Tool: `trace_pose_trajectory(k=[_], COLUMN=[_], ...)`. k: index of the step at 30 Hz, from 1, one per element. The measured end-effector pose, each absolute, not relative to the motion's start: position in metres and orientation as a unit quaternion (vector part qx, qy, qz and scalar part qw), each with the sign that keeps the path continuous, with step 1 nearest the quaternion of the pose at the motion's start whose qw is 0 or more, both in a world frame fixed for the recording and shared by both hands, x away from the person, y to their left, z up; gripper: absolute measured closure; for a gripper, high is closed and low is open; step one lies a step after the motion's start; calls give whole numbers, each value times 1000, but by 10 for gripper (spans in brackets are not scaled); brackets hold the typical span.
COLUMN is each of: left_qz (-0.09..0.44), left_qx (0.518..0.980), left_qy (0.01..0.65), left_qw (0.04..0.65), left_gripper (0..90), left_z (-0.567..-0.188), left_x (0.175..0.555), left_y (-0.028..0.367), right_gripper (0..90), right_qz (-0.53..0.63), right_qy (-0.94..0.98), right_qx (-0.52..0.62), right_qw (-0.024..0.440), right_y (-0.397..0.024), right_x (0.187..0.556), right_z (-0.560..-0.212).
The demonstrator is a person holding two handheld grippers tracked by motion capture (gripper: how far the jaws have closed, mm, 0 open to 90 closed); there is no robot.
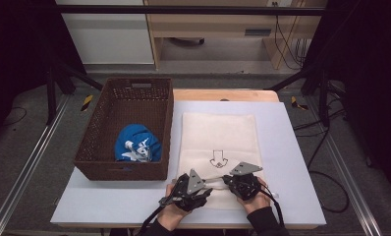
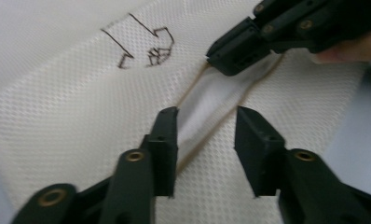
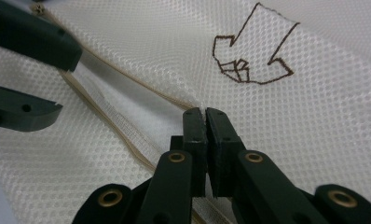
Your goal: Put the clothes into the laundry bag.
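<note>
A: The white table [image 1: 292, 147] stands in a dim room with a grey floor around it. Starting on the left, what lies there?

B: A brown wicker basket [image 1: 102, 118] with a blue garment [image 1: 137, 142] in it, off to the left and beyond the left gripper [image 1: 187, 192], well apart from it. I judge it the likely source of what goes into the bag.

A: And the bag itself?

B: The white mesh bag [image 1: 218, 132] lies flat right under both grippers, its long axis running away from the person. An arrow mark [image 1: 217, 158] just beyond the grippers points toward them, at the near-end opening [image 2: 207, 100].

A: How does the left gripper stand?

B: Released. Its jaws are parted and straddle the slit, one on each side of the tan-edged gap, pressing on nothing.

A: And the right gripper [image 1: 243, 184]?

B: Clenched on the bag's upper edge [image 3: 193, 106], just right of the left one, so both are equally near the mouth. The slit runs across between them.

A: Room to move?

B: Bare table lies to the right, and the near table edge is close behind the hands. Toward the basket the way is open.
</note>
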State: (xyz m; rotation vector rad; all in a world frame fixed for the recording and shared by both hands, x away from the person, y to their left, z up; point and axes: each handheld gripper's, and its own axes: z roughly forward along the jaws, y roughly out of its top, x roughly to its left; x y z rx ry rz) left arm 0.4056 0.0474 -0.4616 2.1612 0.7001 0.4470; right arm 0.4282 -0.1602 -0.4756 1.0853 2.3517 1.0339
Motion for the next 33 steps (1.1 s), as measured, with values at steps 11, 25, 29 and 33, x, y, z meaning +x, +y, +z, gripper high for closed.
trace_pose_trajectory(k=[11, 25, 29, 33], left_qz=[191, 184, 180, 176], left_qx=[861, 848, 842, 837], left_qy=[286, 310, 313, 314], left_qw=[374, 388, 402, 411], left_gripper=[482, 848, 846, 845], left_z=[-465, -461, -456, -452], left_x=[436, 444, 444, 444], left_y=[35, 41, 43, 44], right_gripper=[875, 601, 514, 560], right_qz=[400, 407, 398, 383], right_qy=[814, 806, 807, 809], right_qx=[376, 380, 369, 381], right_qw=[188, 200, 233, 233], right_y=[-165, -166, -167, -163], right_x=[424, 423, 423, 425], right_z=[-461, -456, -458, -458])
